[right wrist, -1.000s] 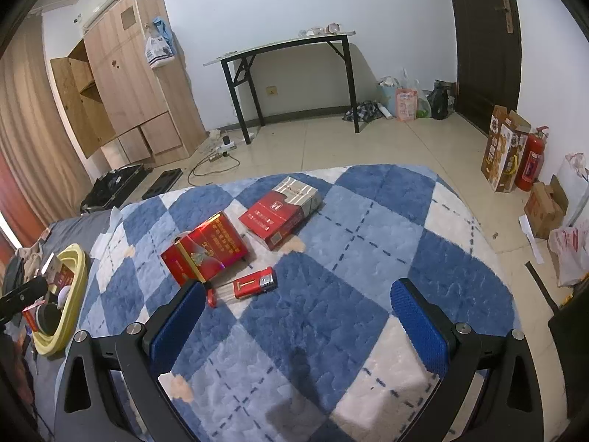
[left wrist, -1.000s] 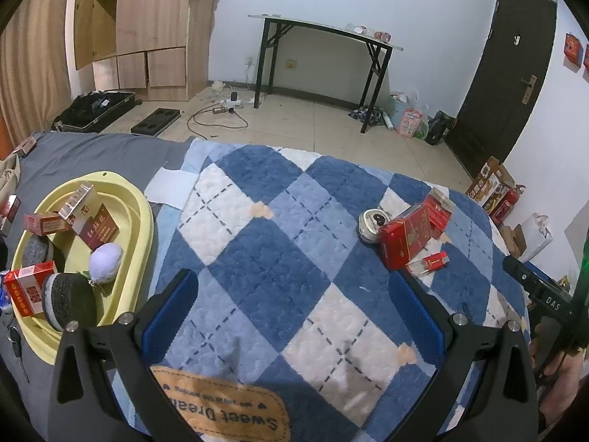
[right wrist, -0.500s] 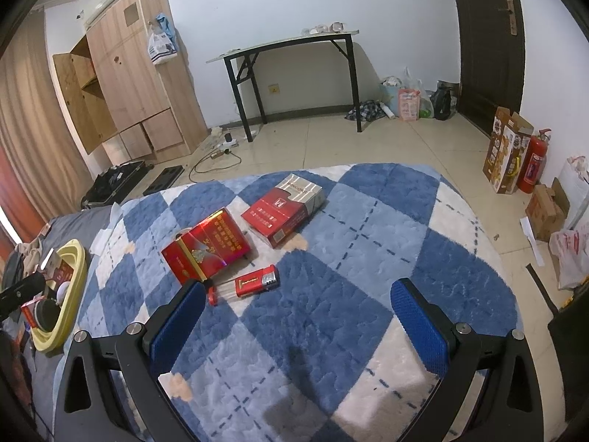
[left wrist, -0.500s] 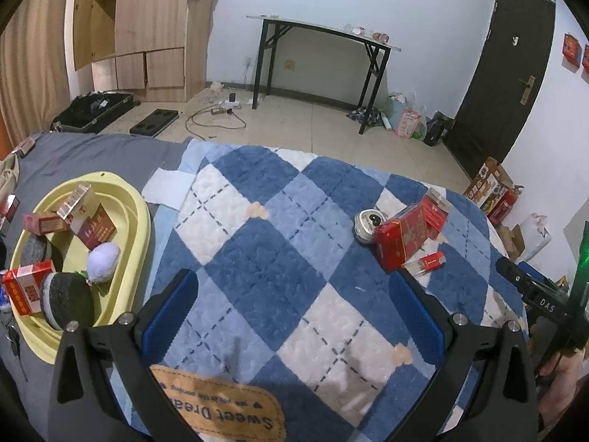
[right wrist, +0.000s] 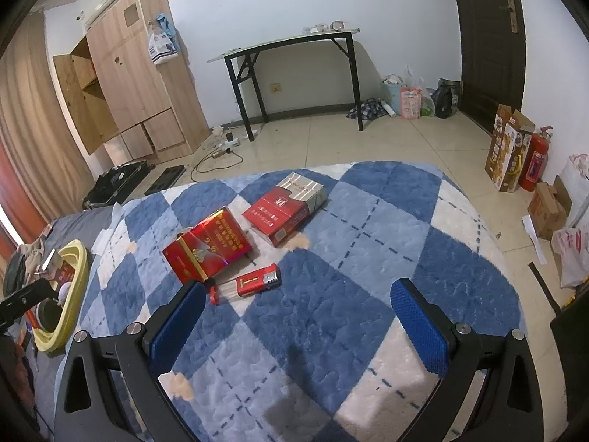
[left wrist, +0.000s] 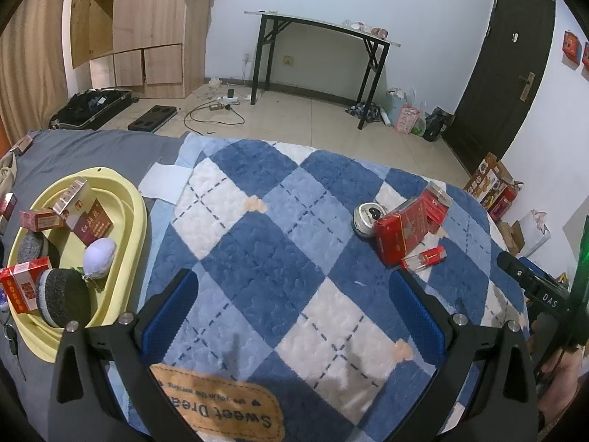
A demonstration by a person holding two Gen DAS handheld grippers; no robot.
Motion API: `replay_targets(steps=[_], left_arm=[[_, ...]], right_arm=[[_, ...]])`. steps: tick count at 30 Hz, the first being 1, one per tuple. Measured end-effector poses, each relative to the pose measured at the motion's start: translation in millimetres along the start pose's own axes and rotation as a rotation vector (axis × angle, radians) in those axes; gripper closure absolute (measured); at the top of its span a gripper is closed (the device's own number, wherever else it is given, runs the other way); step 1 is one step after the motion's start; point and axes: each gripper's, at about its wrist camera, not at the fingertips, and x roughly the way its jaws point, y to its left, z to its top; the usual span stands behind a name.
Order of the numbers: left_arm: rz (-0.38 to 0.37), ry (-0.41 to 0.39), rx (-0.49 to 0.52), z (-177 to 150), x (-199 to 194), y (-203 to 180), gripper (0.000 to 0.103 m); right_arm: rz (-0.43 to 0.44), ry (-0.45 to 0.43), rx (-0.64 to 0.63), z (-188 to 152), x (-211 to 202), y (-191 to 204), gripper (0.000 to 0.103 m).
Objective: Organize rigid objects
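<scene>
On the blue and white checked blanket (right wrist: pixel 331 313) lie a shiny red box (right wrist: pixel 208 245), a red and silver carton (right wrist: pixel 285 208) and a red lighter (right wrist: pixel 257 280). In the left wrist view the same red box (left wrist: pixel 401 234), lighter (left wrist: pixel 425 259) and a round tin (left wrist: pixel 366 214) lie at the right. A yellow basin (left wrist: pixel 138 221) at the left holds red boxes, a white egg-shaped thing (left wrist: pixel 99 257) and dark round pads. My left gripper (left wrist: pixel 294 307) is open and empty. My right gripper (right wrist: pixel 294 318) is open and empty, just short of the lighter.
A black folding table (right wrist: pixel 294 42) stands by the far wall, a wooden wardrobe (right wrist: pixel 136 84) at the left, a dark door (right wrist: pixel 486 37) at the right. Cardboard boxes and a red fire extinguisher (right wrist: pixel 533 158) stand on the floor right of the bed. The blanket edge drops off ahead.
Both views have drifted slightly; the objects sit a little lower and nearer in the right wrist view. Both grippers stay open. Nothing on the blanket has moved.
</scene>
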Motion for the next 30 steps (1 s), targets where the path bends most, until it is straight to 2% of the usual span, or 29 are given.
replay_targets(steps=[30], left_arm=[[-0.002,0.005,0.009,-3.2,2.2,-2.3,0.000]], right_arm=[[0.005,0.020,-0.008,-1.4,6.2,1.5,0.000]])
